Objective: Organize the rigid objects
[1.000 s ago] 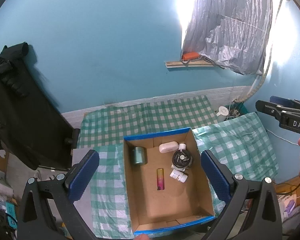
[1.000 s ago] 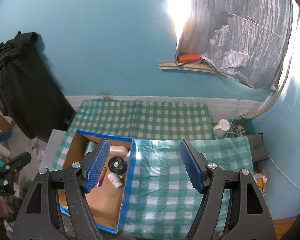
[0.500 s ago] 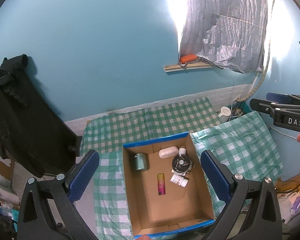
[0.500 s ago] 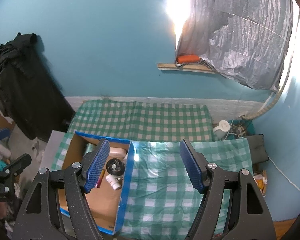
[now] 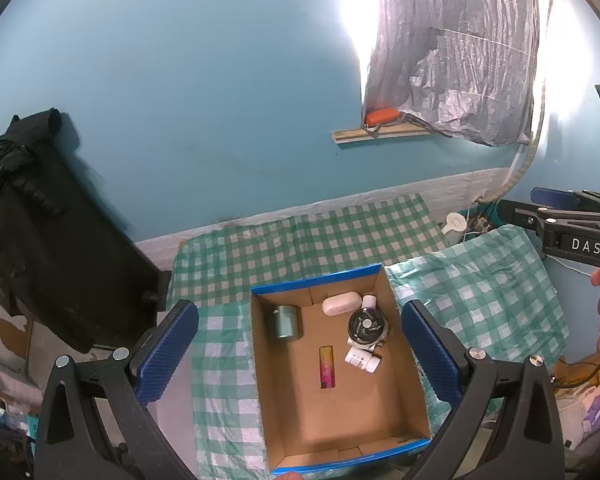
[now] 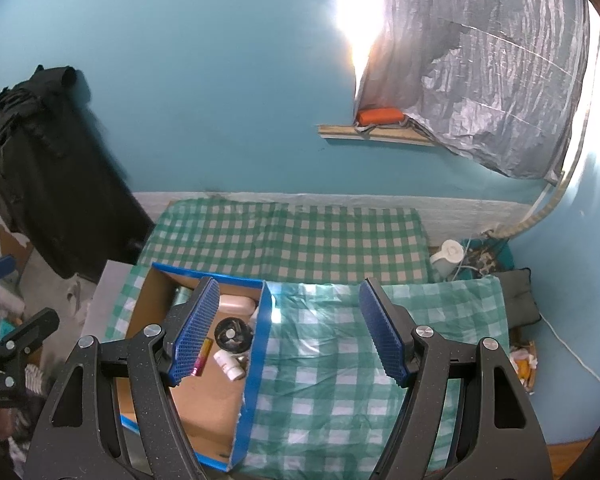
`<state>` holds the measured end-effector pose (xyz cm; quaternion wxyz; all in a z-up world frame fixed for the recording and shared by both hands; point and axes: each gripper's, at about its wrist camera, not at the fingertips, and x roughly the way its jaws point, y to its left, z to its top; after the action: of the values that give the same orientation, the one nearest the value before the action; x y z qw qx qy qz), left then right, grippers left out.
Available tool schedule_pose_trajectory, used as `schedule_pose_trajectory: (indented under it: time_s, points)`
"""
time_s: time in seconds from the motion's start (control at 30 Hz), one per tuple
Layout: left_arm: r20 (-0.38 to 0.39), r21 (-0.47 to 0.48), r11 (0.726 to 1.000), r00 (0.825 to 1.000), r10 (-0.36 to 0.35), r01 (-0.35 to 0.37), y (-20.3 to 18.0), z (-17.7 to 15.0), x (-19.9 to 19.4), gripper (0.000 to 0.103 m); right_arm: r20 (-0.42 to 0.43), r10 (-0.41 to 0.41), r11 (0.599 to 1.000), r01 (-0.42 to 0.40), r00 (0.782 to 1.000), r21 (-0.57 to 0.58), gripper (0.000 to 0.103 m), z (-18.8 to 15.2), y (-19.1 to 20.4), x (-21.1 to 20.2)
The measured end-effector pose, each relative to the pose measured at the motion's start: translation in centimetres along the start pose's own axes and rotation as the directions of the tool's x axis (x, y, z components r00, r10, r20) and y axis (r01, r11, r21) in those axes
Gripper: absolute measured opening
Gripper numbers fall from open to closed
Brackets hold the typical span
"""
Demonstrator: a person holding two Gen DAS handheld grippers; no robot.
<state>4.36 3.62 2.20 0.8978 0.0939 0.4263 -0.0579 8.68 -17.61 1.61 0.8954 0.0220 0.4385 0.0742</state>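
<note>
A blue-rimmed cardboard box (image 5: 388,284) sits on a green checked cloth. Inside lie a metal tin (image 5: 287,322), a white case (image 5: 341,303), a round black fan-like disc (image 5: 366,326), a white bottle (image 5: 362,359) and a pink-yellow tube (image 5: 326,367). My left gripper (image 5: 300,356) hovers high above the box, open and empty. My right gripper (image 6: 288,336) is open and empty, above the cloth to the box's right; the box (image 6: 256,356), disc (image 6: 233,333) and bottle (image 6: 228,364) show at its left.
A blue wall stands behind the checked table (image 6: 292,236). Black clothing (image 5: 32,224) hangs at the left. A wooden shelf (image 6: 376,136) holds an orange item under grey sheeting. A white kettle (image 6: 448,254) and clutter lie at the right.
Both grippers have risen and drawn back a little, so the box looks smaller and lower. Nothing in the box has moved.
</note>
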Motion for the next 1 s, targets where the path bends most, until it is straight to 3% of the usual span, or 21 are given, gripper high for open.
schedule_pose_trajectory:
  time_s: [1.0]
  points:
    - [0.0,-0.015,1.0,1.0,-0.001,0.001,0.13,0.24,-0.08,0.102,-0.013,0.001,1.0,-0.001,1.0,-0.006,0.072,-0.46,0.24,-0.19]
